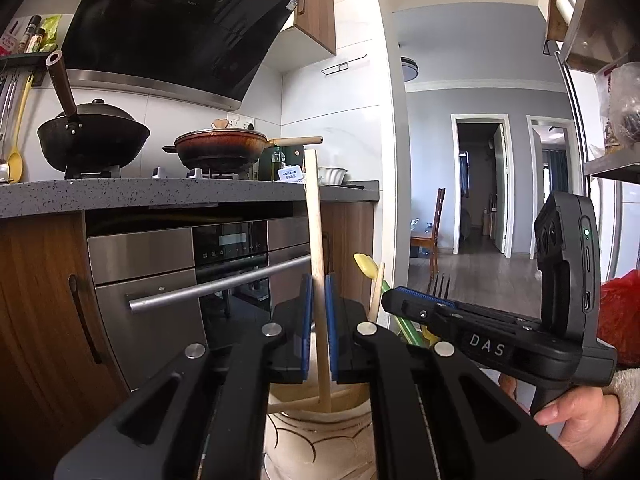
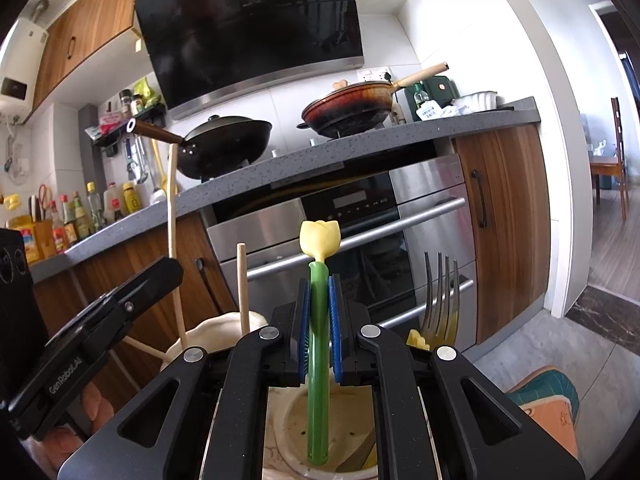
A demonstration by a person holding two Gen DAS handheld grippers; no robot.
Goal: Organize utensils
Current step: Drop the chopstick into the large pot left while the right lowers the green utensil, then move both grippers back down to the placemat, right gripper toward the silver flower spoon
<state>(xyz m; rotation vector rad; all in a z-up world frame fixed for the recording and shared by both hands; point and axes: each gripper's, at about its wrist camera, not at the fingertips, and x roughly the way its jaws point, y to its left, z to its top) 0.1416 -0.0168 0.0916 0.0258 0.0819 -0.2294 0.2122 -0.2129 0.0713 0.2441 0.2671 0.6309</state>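
Readable text first: "DAS" in white on the side of my right tongs (image 1: 390, 300) body, seen at 3 o'clock from the left wrist view; "GenRobot.AI" on my left tongs (image 2: 172, 270) body, at 8 o'clock in the right wrist view. A white label on a bottle (image 2: 427, 109) on the bench (image 2: 400, 136) has print too small to read. Oven (image 2: 360, 208) panel shows icons only.

Left tongs (image 1: 319, 320): blue pads clamped on a pale wooden handle (image 1: 315, 232), plain light wood, standing nearly upright, its lower end down inside a cream ceramic holder (image 1: 296, 436) with carved curved lines. Which utensil the handle belongs to, I can't tell; the head is hidden in the holder.

Right tongs (image 2: 319, 320): pads clamped on a green stem utensil (image 2: 318, 380) topped by a yellow tulip-shaped end (image 2: 320, 238), upright, foot inside a second cream holder (image 2: 288, 420) at 6 o'clock. A metal fork (image 2: 440, 300), four tines up, stands at 3 o'clock of the stem, probably in the same holder. A thin wooden stick (image 2: 243, 288) stands at 9 o'clock, in the scalloped-rim holder (image 2: 208, 330) with the long pale handle (image 2: 173, 220).

My hand (image 1: 576, 420) grips the right tongs at 4 o'clock in the left view.

Background: black wok (image 2: 224, 140) and brown pan (image 2: 348, 108) on the hob.
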